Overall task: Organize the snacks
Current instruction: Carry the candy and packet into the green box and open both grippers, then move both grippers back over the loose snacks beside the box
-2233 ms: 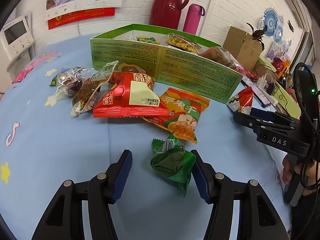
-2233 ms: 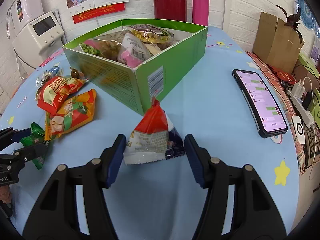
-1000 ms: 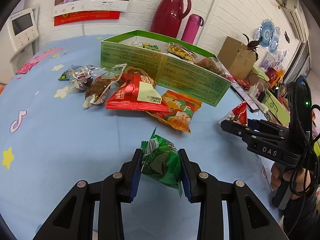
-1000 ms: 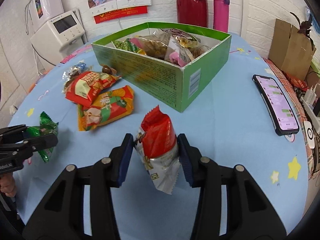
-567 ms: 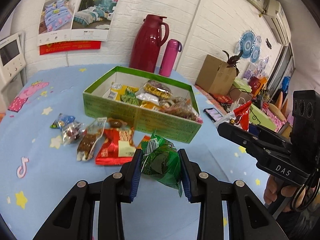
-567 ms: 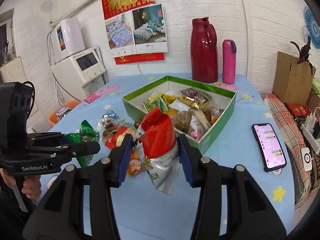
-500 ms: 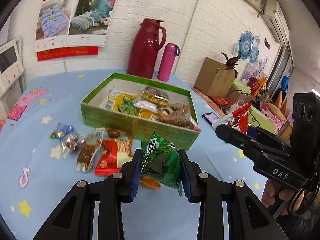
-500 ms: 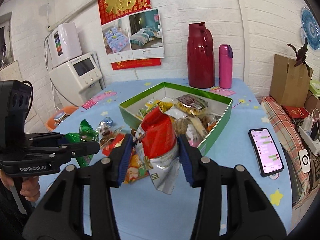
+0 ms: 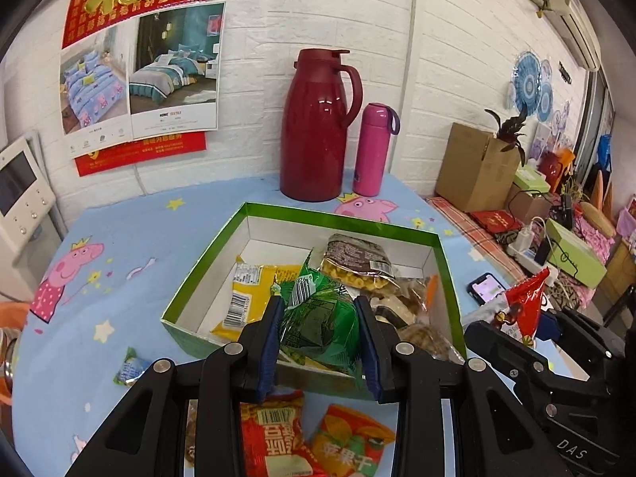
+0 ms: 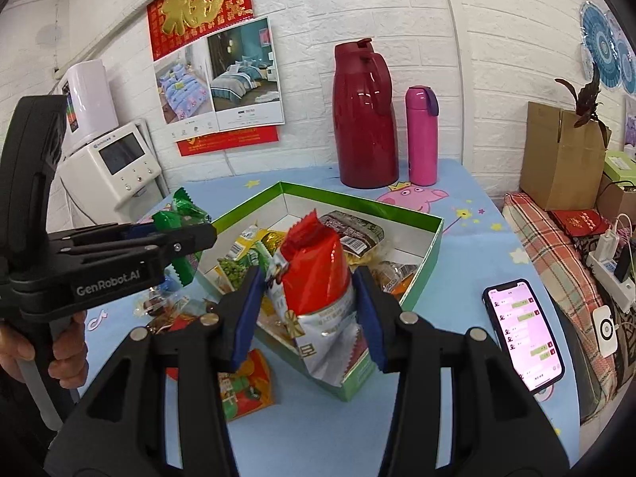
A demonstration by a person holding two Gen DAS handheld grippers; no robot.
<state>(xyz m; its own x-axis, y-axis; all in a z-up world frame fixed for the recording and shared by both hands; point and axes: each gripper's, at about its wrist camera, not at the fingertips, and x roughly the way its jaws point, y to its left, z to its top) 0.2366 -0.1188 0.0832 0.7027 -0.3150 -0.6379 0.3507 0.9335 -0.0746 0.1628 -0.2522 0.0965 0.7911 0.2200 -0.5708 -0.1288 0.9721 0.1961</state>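
Observation:
My left gripper (image 9: 319, 328) is shut on a green snack packet (image 9: 318, 318), held in the air over the near wall of the green snack box (image 9: 342, 220). My right gripper (image 10: 308, 310) is shut on a red and silver snack bag (image 10: 318, 290), raised above the box's (image 10: 435, 246) near corner. The box holds several packets, among them a yellow one (image 9: 254, 290) and a dark-labelled one (image 9: 357, 256). In the right wrist view the left gripper (image 10: 181, 238) with its green packet (image 10: 183, 208) hangs at the box's left side.
Loose snacks lie on the blue tablecloth before the box: a red packet (image 9: 270, 433), an orange packet (image 9: 349, 445), a small candy (image 9: 129, 367). A red thermos jug (image 9: 318, 127) and pink bottle (image 9: 373, 149) stand behind the box. A phone (image 10: 524, 328) lies at the right.
Both grippers shut on their packets, lifted them off the table, and have moved forward to hang over the box, which now looks closer and lower.

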